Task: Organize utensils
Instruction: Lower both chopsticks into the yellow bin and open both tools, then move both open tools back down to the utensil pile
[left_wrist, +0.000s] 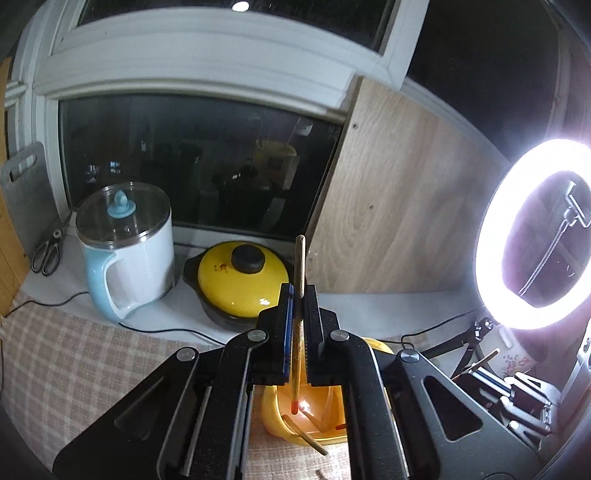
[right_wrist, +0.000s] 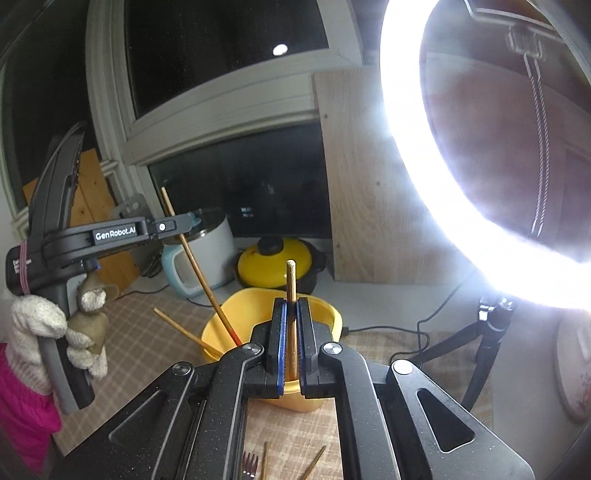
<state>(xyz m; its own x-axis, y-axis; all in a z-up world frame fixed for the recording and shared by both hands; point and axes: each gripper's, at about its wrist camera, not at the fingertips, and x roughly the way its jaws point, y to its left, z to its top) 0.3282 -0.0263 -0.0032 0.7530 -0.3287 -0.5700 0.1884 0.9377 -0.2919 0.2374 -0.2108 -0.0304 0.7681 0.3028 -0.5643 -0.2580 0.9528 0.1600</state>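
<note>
My left gripper (left_wrist: 301, 293) is shut on a wooden chopstick (left_wrist: 301, 258) that stands nearly upright. Its red tip hangs inside the yellow cup (left_wrist: 280, 424) below, where another chopstick (left_wrist: 308, 439) leans. In the right wrist view that same left gripper (right_wrist: 183, 226) holds its chopstick (right_wrist: 201, 284) slanted into the yellow cup (right_wrist: 240, 306). My right gripper (right_wrist: 291, 308) is shut on a second upright chopstick (right_wrist: 290, 280), just in front of and above the cup's near rim. One more chopstick (right_wrist: 181, 330) leans out over the cup's left rim.
A fork (right_wrist: 249, 463) and loose chopsticks (right_wrist: 314, 463) lie on the checked cloth near me. Behind the cup stand a yellow-lidded pot (left_wrist: 240, 284) and a white-and-blue kettle (left_wrist: 129, 251). A bright ring light (left_wrist: 491, 236) on a tripod (right_wrist: 487, 332) crowds the right. A gloved hand (right_wrist: 33, 317) holds the left gripper.
</note>
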